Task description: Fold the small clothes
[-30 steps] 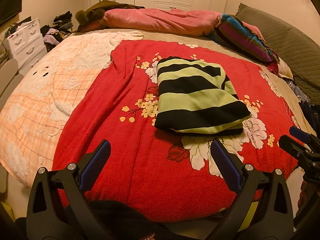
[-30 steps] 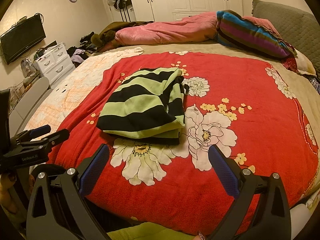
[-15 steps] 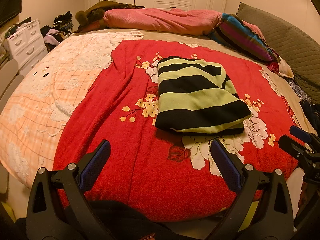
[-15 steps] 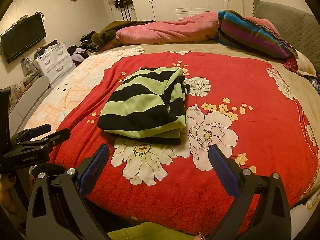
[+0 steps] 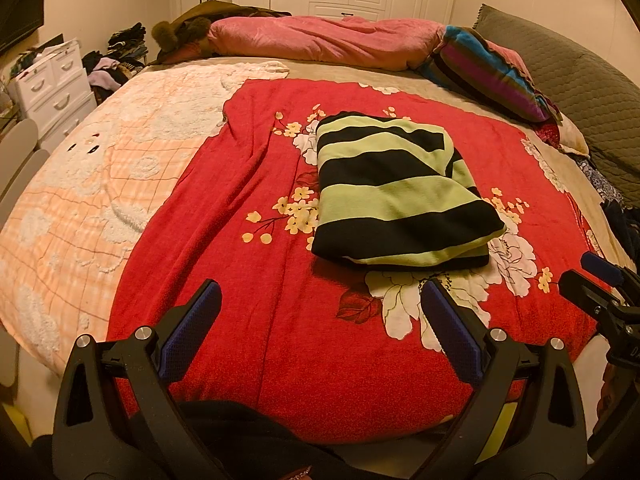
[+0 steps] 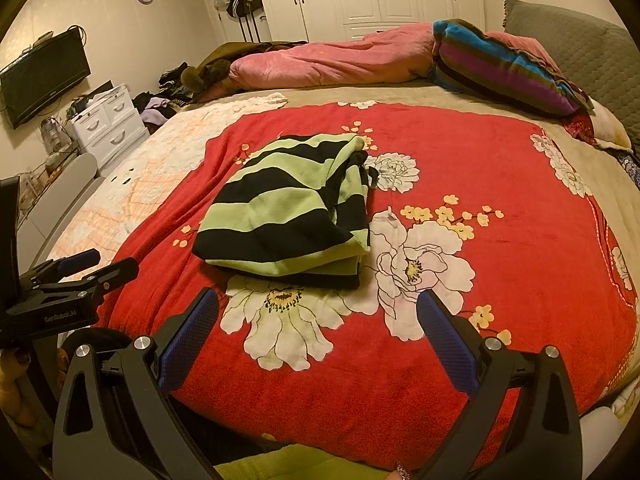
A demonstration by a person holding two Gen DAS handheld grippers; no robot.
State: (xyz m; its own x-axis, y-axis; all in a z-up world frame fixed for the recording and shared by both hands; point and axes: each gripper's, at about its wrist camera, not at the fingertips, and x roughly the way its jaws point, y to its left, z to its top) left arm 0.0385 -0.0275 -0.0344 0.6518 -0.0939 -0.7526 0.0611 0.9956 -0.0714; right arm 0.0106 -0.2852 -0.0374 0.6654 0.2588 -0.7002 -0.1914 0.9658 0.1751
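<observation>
A green and black striped garment [image 5: 396,192] lies folded into a thick rectangle on the red floral blanket [image 5: 248,264]; it also shows in the right wrist view [image 6: 288,208]. My left gripper [image 5: 320,328] is open and empty, held near the bed's front edge, short of the garment. My right gripper [image 6: 318,332] is open and empty, also short of the garment. Each gripper shows at the edge of the other's view: the right one [image 5: 600,280] and the left one [image 6: 80,272].
A pink quilt [image 5: 320,40] and a striped cushion [image 5: 488,72] lie at the far side of the bed. A peach blanket [image 5: 80,200] covers the left part. White drawers [image 6: 108,124] and a pile of clothes stand beyond the bed.
</observation>
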